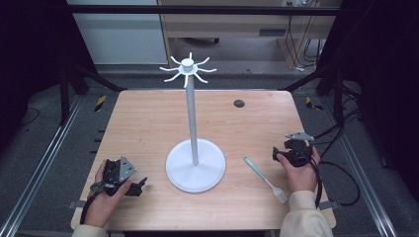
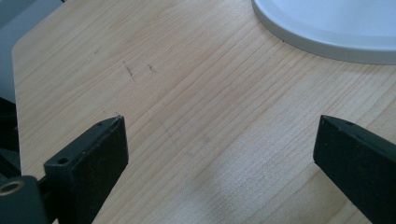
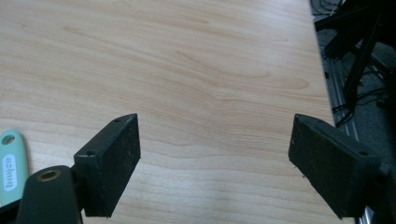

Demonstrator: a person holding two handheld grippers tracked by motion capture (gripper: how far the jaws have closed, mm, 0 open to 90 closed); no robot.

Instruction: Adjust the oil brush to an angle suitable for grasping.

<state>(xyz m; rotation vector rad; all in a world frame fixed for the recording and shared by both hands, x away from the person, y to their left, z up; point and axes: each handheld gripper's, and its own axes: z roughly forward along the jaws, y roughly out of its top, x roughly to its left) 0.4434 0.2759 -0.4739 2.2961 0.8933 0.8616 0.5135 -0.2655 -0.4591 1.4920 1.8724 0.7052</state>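
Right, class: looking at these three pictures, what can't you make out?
- Left gripper view: stand base cut off by the top and right edges.
- Right gripper view: green handle cut by the left edge; its lettering is too small to read.
- High view: brush bristles too small for detail; the right gripper jaws are too small and dark.

the high view looks forward and down from above my side of the table [image 1: 148, 113], taking in the whole top with the white stand [image 1: 195, 168] at its middle. my left gripper [image 2: 219, 140] carries a camera sitting low and close over the wood, facing toward the stand, whose base rim [image 2: 327, 44] cuts its upper right corner. my right gripper [image 3: 215, 144] carries one equally close, right of the stand, facing the table's far edge. both share the tabletop with the high view.
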